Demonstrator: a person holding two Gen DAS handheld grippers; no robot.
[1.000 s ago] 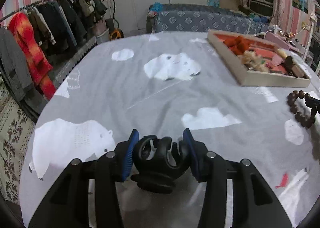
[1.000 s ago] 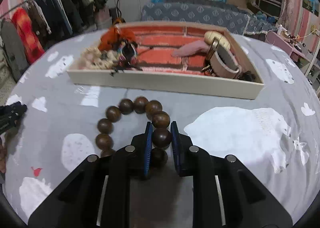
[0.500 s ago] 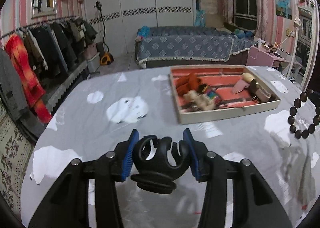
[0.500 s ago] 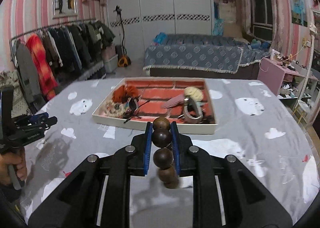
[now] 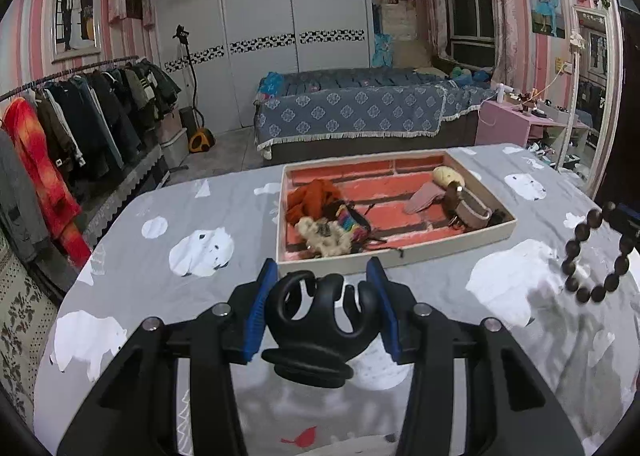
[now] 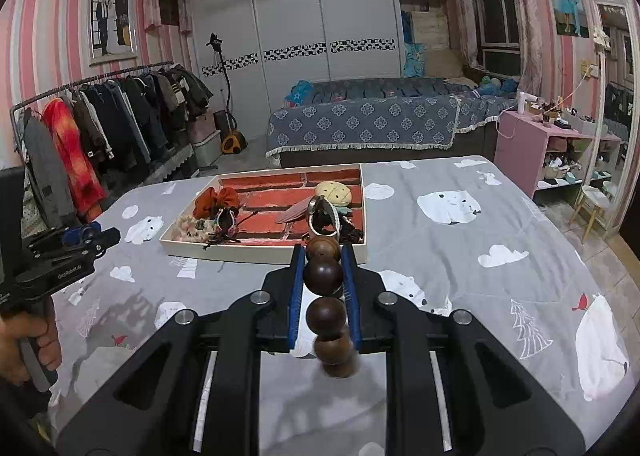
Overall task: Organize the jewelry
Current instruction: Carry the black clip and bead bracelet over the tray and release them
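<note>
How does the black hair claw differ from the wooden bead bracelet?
The black hair claw is one glossy, curved piece; the wooden bead bracelet is a loop of round brown beads. The claw sits in the left hand-held gripper, the bracelet hangs from the right hand-held gripper. Both are held above the table, outside the tray.

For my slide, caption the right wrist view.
Right gripper lifts a wooden bead bracelet toward the jewelry tray; left gripper waits alongside.

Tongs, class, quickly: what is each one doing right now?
Left tongs: shut on the black clip.
Right tongs: shut on the bead bracelet.
</note>
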